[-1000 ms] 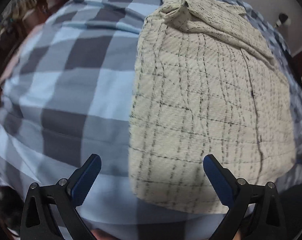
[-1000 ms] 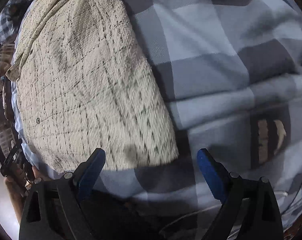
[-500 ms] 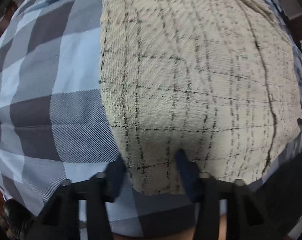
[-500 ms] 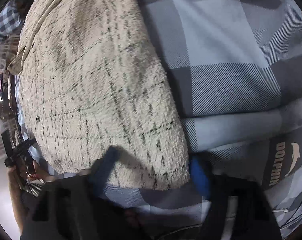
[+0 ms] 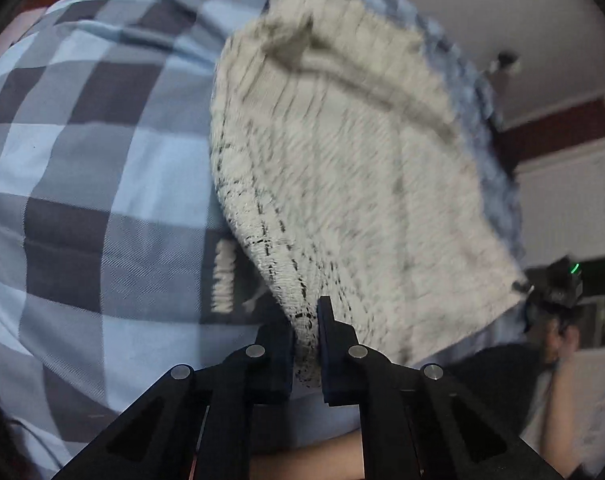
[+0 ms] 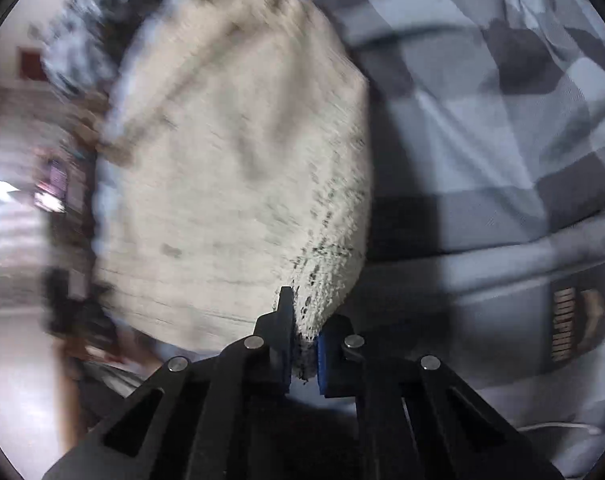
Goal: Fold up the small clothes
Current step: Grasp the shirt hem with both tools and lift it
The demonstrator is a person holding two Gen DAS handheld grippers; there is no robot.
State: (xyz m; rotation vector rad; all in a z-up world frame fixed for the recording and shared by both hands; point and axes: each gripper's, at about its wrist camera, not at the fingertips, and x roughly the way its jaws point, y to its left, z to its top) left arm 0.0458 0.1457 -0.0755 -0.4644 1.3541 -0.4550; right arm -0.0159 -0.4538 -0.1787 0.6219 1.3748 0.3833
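Cloth: 1 cream garment [image 5: 342,184] with thin dark checks, lying on the bed; its near hem is lifted off the cover while its far end, with a bunched fold, rests further up the bed.

Left claw [image 5: 305,344]: my jaws are closing, and the near left corner of the hem is pinched between the pads.

Right claw [image 6: 303,354]: clamped tight on the near right corner of the same garment [image 6: 238,168].

Key relation: the garment runs straight ahead of both claws, its long axis pointing away from me toward the far end. Each claw has its own corner, so neither is nearer; the hem stretches between them. I judge the next move is to carry this hem forward over the body to the far end, both claws travelling level so the fold stays square.

Cover: 1 blue and grey checked bedspread [image 5: 102,160] under everything, with a dark label [image 6: 574,324] at its near edge.

Count: 1 garment, 2 claws, 2 gripped corners, 1 bedspread.

Beyond: room wall and a person at the right edge of the left view, blurred.
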